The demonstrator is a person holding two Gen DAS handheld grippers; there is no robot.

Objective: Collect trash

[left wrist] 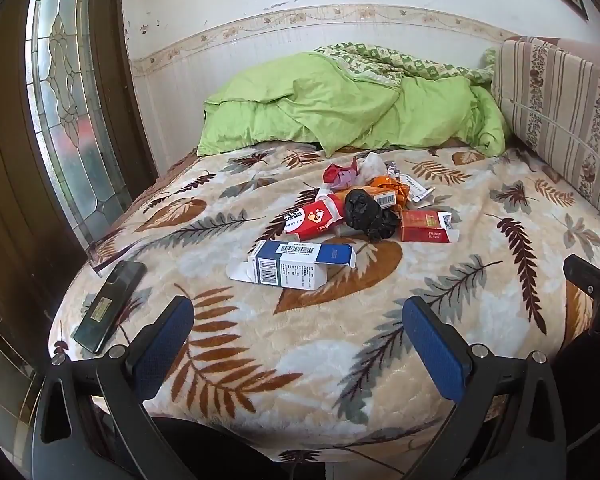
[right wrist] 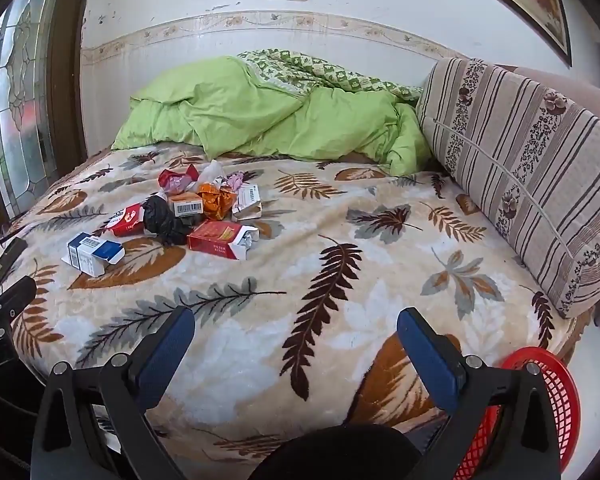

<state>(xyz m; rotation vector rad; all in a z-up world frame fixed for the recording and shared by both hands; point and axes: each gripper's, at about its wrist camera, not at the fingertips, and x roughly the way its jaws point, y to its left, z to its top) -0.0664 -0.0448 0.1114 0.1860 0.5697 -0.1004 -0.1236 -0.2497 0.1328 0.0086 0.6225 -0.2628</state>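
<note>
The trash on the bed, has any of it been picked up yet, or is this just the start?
It looks like the very start. Nothing appears collected: the blue-and-white box, red cigarette pack, crumpled black bag and wrappers behind them all lie on the blanket. Both the left gripper and right gripper are open and empty. What shows of the red basket holds no trash. Everything is left.

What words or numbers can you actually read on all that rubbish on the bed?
"FILTER KINGS": red cigarette pack.
"ANTIE", partly cut off: red and white packet.
Blue and white box: barcodes and small print, too small to read.
Orange box: barcode only, digits unreadable.
</note>
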